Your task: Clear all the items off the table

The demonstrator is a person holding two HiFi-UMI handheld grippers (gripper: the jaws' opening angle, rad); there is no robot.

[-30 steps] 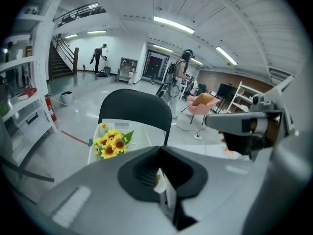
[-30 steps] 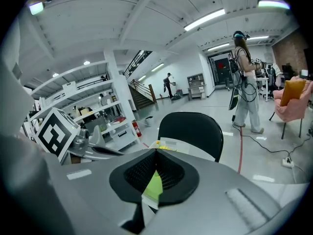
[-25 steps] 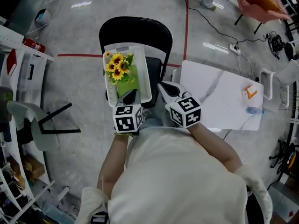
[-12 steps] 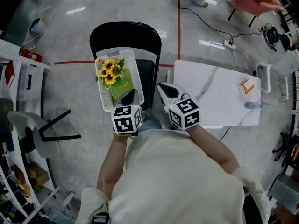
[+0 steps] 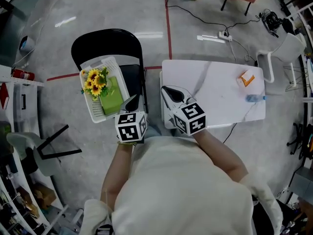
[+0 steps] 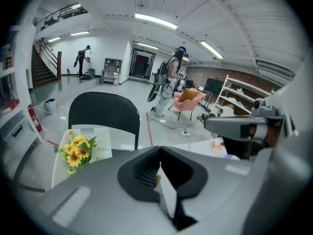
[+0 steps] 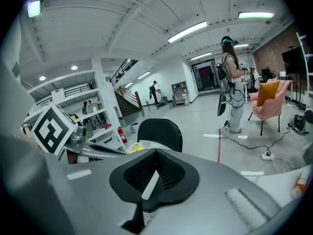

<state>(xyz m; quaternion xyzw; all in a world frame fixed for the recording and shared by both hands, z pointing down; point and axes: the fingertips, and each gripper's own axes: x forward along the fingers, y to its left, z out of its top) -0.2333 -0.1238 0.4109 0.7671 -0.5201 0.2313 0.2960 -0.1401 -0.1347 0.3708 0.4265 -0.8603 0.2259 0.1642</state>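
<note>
Beside white marble-look bench [image 5: 215,92], white plastic basket [image 5: 95,112] prob. serves as drop-off; left hand-held gripper [image 5: 132,102] & right hand-held gripper [image 5: 170,92] closed, empty.

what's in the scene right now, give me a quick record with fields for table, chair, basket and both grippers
table: white marble-look top
on table: small orange and white item; small clear bottle, both at its right end
chair: black chair, left of the table
basket: white basket on the chair seat
in basket: sunflowers; green item
left gripper: shut, empty
right gripper: shut, empty, above the table's left edge
</note>
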